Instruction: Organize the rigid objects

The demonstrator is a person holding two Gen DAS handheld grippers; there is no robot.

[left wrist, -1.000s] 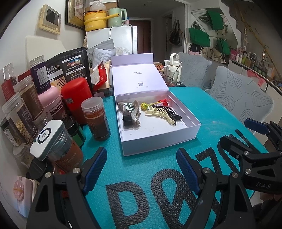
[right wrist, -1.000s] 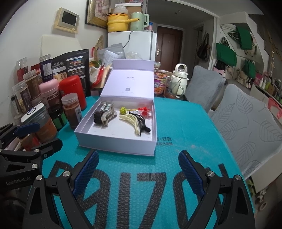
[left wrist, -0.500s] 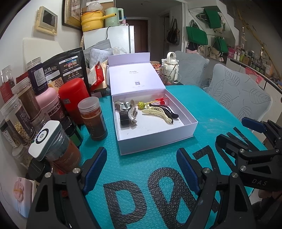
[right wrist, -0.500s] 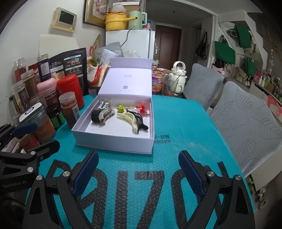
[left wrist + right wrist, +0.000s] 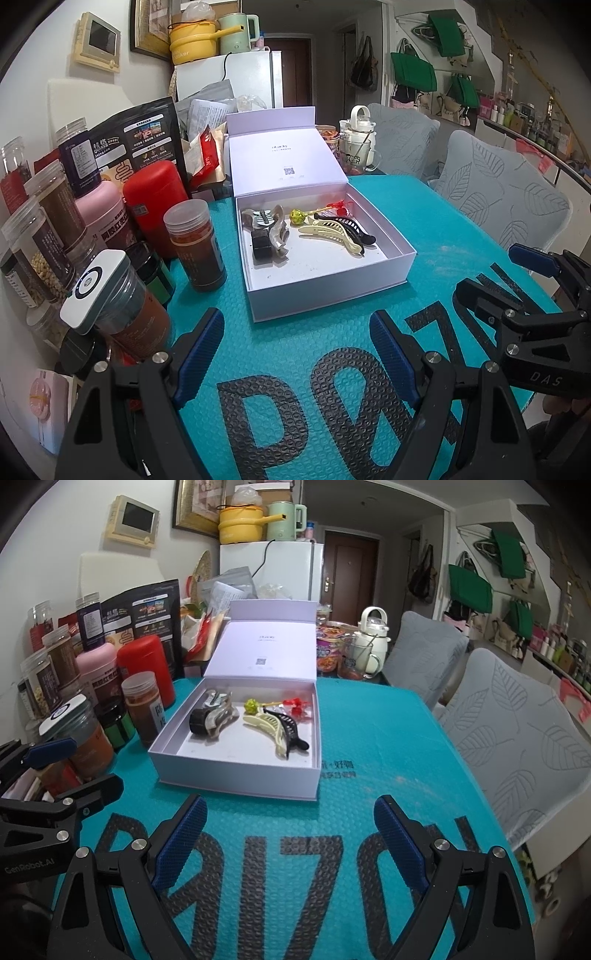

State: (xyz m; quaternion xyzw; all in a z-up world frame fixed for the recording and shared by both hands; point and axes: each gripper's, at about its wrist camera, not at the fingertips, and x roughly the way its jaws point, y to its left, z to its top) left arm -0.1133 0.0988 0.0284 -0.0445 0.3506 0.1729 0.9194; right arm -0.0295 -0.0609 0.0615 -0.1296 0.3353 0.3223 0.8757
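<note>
A pale lavender box [image 5: 325, 295] [image 5: 236, 779] stands open on the teal mat [image 5: 436, 221], its lid leaning back. Inside lie a cream hair clip [image 5: 328, 236] [image 5: 266, 727], a black hair clip [image 5: 354, 230] [image 5: 291, 731], a beige claw clip [image 5: 277, 236] [image 5: 218, 720], a black clip [image 5: 260, 249], a yellow-green flower pin [image 5: 295, 217] and red bow clips [image 5: 340, 208]. My left gripper [image 5: 295, 332] hovers open in front of the box with nothing between its fingers. Beside it, to the right, my right gripper [image 5: 291, 812] is likewise open and holds nothing.
Jars and canisters crowd the table's left side: a brown spice jar [image 5: 195, 243], a red canister [image 5: 155, 206], a white-lidded jar [image 5: 110, 306]. A glass mug and kettle [image 5: 358, 147] stand behind the box. Two grey chairs [image 5: 498, 206] line the right edge.
</note>
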